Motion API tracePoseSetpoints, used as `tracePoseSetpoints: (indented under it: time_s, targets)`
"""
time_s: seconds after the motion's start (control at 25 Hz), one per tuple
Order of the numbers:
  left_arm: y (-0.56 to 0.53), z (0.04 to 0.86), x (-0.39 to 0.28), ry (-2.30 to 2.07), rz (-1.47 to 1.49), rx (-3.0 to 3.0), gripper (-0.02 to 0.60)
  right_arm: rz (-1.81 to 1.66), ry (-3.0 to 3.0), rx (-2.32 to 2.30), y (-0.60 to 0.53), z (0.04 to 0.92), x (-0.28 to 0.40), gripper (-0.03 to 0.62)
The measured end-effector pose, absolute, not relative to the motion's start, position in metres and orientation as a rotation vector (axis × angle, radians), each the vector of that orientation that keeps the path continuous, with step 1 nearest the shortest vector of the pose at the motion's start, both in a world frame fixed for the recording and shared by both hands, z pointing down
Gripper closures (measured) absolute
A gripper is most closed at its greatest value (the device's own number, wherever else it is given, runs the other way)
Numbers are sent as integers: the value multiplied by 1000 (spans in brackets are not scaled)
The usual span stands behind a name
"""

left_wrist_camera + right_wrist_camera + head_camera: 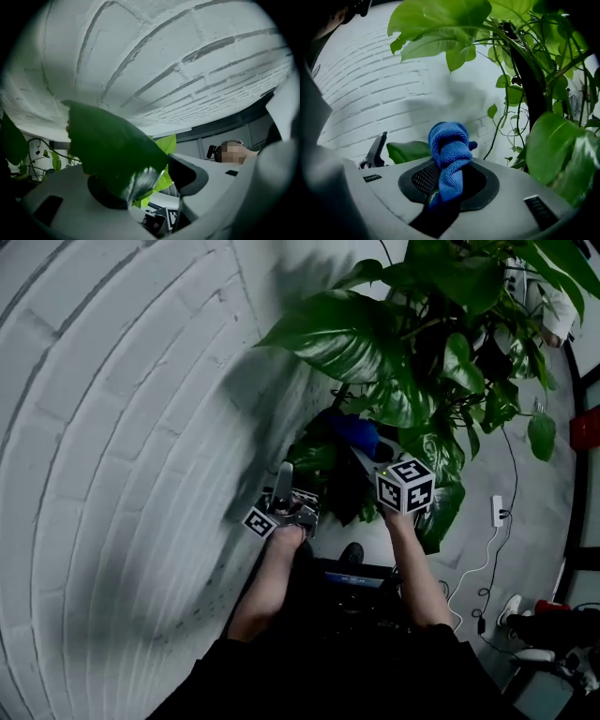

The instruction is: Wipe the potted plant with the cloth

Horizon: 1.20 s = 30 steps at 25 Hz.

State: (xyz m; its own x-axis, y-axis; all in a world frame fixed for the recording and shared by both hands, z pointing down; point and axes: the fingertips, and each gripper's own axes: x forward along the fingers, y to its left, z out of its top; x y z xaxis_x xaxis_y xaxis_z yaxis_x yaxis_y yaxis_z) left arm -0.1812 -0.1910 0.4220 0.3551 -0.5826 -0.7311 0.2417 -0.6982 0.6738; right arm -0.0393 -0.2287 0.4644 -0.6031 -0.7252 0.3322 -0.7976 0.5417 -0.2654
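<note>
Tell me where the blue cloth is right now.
The blue cloth is bunched in the right tongs; in the head view it sits right of centre, among the potted plant's lower leaves.

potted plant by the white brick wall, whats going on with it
A person is working on the leafy green potted plant with a handheld gripper in each hand. The right gripper is shut on a bunched blue microfibre cloth near the foliage. The left gripper has a dark green leaf between its jaws, which stand apart. The cloth isn't on that leaf yet.
</note>
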Motion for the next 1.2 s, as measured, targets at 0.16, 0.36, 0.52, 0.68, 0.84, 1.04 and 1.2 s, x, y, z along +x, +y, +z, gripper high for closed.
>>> tracePoseSetpoints:
  time_s: [0.16, 0.36, 0.52, 0.68, 0.84, 1.04, 1.2]
  targets:
    - [-195, 425, -189, -280, -1439, 1854, 318, 579, -2591, 1263, -231, 465, -56, 473]
    - [-197, 430, -195, -278, -1440, 1837, 318, 571, -2626, 1166, -224, 469, -95, 473]
    - [-197, 431, -199, -284, -1440, 1830, 318, 560, -2657, 1046, -209, 469, -123, 473]
    - [-198, 433, -203, -287, -1446, 1827, 318, 548, -2726, 970, -194, 446, -130, 473]
    - [-202, 434, -203, -287, -1451, 1819, 318, 424, -2778, 1150, -201, 383, -90, 473]
    - [-202, 433, -209, -294, -1475, 1806, 318, 257, -2663, 1423, -231, 342, -39, 473]
    - [-200, 433, -213, -309, -1493, 1800, 318, 384, -2602, 1344, -248, 380, -55, 473]
